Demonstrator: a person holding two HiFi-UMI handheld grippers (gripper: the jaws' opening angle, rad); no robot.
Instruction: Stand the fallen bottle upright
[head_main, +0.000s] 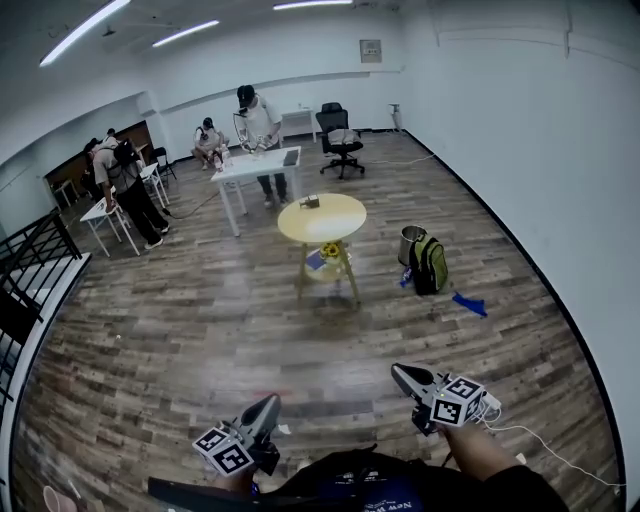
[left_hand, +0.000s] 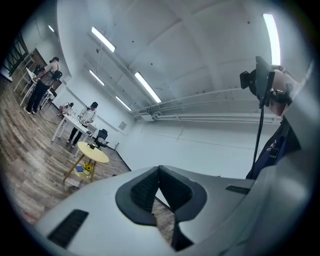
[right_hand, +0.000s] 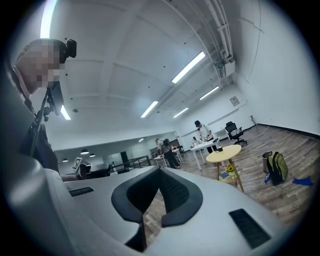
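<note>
Backpack (right_hand: 276, 167) beyond right gripper (right_hand: 159, 174), head view too

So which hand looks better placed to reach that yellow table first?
Right, barely: the right tongs reach further toward the yellow table than the left tongs. Both are shut, empty and far off.

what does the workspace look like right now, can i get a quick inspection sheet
surface: round yellow table on wood plank floor, far from both grippers
job's things: no bottle made out; small dark thing on the table top, too small to tell
clutter: green backpack, grey metal bin, blue scrap on the floor
grippers: left gripper and right gripper shut, nothing between the jaws
cables: white cable on the floor by the right gripper
surroundings: people at white tables, black office chair
</note>
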